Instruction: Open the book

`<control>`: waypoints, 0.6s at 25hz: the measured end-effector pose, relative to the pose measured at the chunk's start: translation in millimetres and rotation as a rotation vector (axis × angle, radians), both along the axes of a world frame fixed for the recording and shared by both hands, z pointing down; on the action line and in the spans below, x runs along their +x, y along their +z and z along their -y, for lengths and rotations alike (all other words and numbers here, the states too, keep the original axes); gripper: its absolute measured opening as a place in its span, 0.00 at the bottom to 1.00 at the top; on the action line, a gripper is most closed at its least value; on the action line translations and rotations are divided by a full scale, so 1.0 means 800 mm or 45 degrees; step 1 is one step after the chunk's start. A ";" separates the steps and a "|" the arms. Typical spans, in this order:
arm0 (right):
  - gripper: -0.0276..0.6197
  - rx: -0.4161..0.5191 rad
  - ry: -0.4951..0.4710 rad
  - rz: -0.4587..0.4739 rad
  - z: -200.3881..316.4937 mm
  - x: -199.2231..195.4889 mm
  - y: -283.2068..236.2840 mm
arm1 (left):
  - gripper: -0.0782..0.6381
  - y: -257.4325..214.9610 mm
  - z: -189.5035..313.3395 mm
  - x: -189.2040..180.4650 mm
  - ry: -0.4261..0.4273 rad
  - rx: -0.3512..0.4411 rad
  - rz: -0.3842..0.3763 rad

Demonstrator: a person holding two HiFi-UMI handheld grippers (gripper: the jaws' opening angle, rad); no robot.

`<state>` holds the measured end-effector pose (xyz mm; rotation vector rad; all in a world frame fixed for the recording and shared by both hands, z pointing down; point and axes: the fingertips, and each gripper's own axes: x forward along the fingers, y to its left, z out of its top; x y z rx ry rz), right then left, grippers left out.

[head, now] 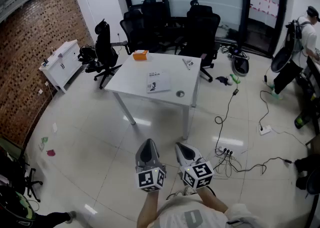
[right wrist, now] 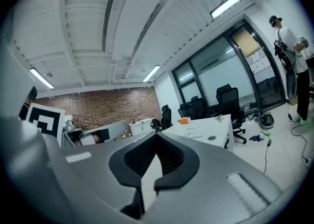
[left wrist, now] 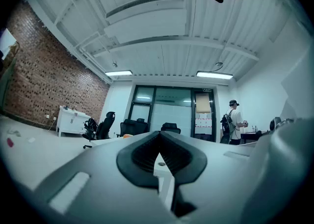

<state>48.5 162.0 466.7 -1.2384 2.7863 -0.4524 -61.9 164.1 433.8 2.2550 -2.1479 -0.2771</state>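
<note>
The closed book [head: 158, 81] with a pale cover lies flat near the middle of the white table [head: 135, 74], a few steps ahead of me. It also shows small in the right gripper view, where the book [right wrist: 192, 131] rests on the table [right wrist: 218, 128]. My left gripper [head: 148, 144] and right gripper [head: 183, 148] hang side by side over the floor, well short of the table. Both are shut with nothing between their fingers. In the left gripper view the left gripper [left wrist: 158, 137] has its tips together. In the right gripper view the right gripper [right wrist: 156, 137] also has its tips together.
An orange box [head: 140, 55], a small clip-like item [head: 188, 63] and a round disc [head: 180, 93] share the table. Black office chairs [head: 197, 27] stand behind it, another chair [head: 105, 52] at its left. Cables and a power strip [head: 225, 152] lie on the floor right. A person [head: 307, 27] stands far right.
</note>
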 end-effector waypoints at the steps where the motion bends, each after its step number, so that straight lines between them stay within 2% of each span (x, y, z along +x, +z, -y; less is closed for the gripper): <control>1: 0.05 0.000 0.003 -0.003 0.004 0.001 0.000 | 0.13 -0.001 0.002 0.000 -0.001 0.000 0.003; 10: 0.05 -0.021 0.058 0.006 0.013 0.031 0.010 | 0.13 0.006 0.005 0.008 -0.012 -0.008 0.023; 15: 0.05 -0.027 0.051 0.054 0.015 0.036 0.008 | 0.13 0.011 0.007 0.013 -0.009 -0.031 0.020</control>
